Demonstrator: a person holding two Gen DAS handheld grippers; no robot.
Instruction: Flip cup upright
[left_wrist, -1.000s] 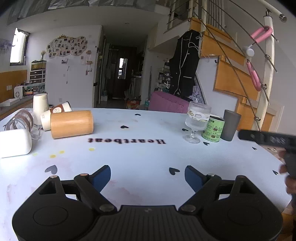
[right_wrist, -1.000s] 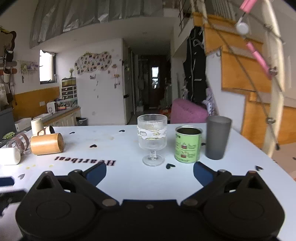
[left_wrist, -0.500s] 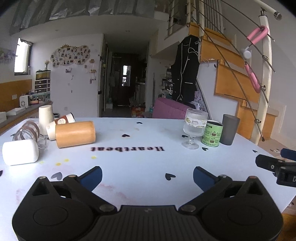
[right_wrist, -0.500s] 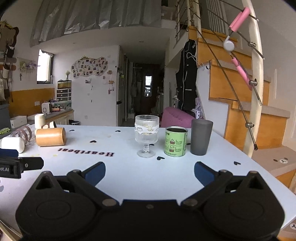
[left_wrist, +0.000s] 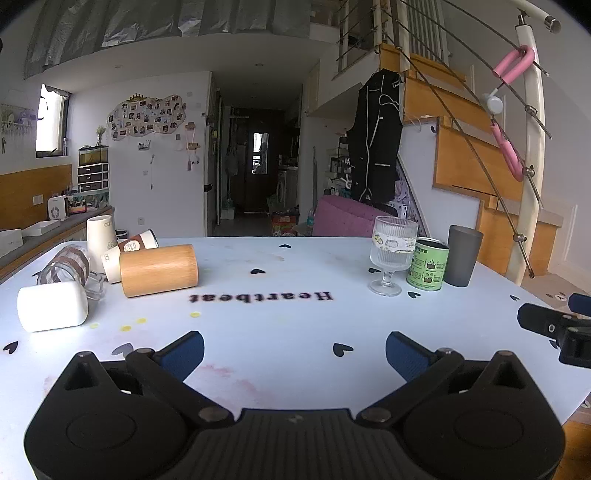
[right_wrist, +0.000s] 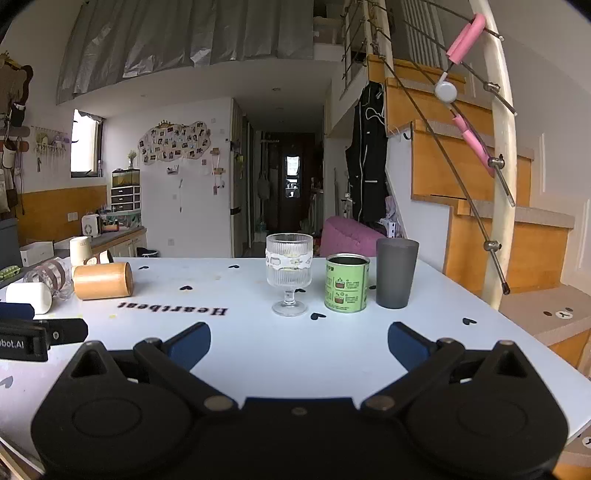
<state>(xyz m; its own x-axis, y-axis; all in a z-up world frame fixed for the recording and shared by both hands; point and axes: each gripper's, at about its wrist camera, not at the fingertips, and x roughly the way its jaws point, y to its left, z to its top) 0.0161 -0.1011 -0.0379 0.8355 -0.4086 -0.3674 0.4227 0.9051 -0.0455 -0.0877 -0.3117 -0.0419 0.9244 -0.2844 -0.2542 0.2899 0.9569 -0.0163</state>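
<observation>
Cup: the bamboo cup (left_wrist: 159, 270) is my likeliest target. It lies on its side on the desk (left_wrist: 280, 325), and I cannot tell from here which end is the mouth.
Place: it lies well to the left of the "Heartbeat" lettering (left_wrist: 260, 296), at the same depth on the desk.
Neighbours: a tipped paper cup (left_wrist: 125, 252) sits just behind the bamboo cup, a fallen banded glass (left_wrist: 68, 266) beside it further from the lettering, and a white mug (left_wrist: 51, 306) on its side nearer me. These too could be meant.
Handling: I judge it stiff, light and smooth-skinned, so it will roll or slip rather than crush.
Hold: I would pinch across the round body near mid-length, square to its axis, then swing it up onto its base.
Left tool (left_wrist: 294, 350): spread wide, holding nothing, low over the near desk, well short of the bamboo cup.
Right tool (right_wrist: 299, 343): also spread and empty, facing the stemmed glass (right_wrist: 289, 273), green tin (right_wrist: 346, 282) and grey tumbler (right_wrist: 396, 272), all upright on the far side of the lettering from the bamboo cup.
Risk: a shallow pinch may send it rolling into the glass.
</observation>
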